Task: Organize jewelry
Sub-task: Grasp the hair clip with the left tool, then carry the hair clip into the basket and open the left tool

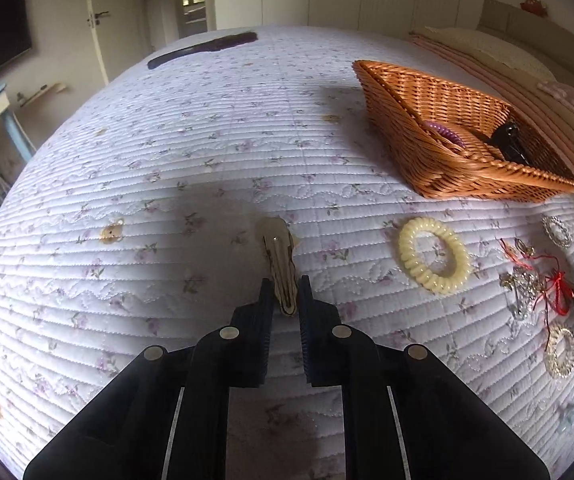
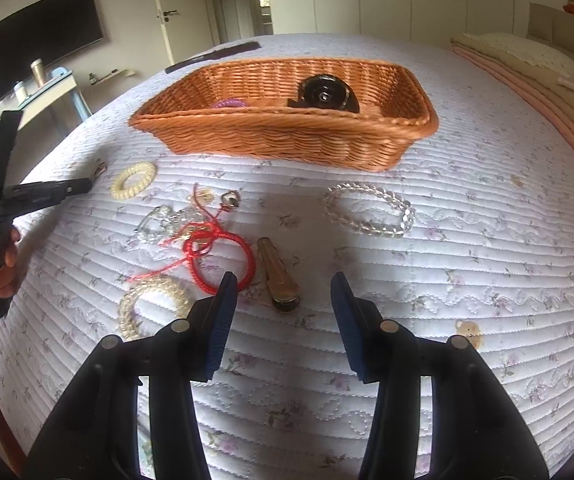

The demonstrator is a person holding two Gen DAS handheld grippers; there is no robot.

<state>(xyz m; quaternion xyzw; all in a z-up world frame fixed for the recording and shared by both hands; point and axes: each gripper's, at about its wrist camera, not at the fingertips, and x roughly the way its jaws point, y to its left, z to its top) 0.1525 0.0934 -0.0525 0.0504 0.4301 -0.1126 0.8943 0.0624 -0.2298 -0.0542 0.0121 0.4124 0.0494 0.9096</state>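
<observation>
My left gripper [image 1: 285,294] is shut on the near end of a beige hair clip [image 1: 277,248], which points away over the quilt. It also shows in the right wrist view [image 2: 83,188]. My right gripper [image 2: 285,284] is open and empty, low over the bed, with a tan barrette [image 2: 279,276] lying between its fingertips. A red cord bracelet [image 2: 219,260] touches its left finger. The wicker basket [image 1: 427,160] [image 2: 287,140] holds a purple coil tie [image 2: 229,103] and a black clip [image 2: 327,94].
On the quilt lie a cream coil tie [image 1: 433,256] [image 2: 133,180], a clear bead bracelet [image 2: 369,210], a clear coil tie [image 2: 151,304], silver trinkets [image 2: 167,220] and a dark comb [image 1: 203,49]. Folded blankets [image 2: 527,80] lie at the right.
</observation>
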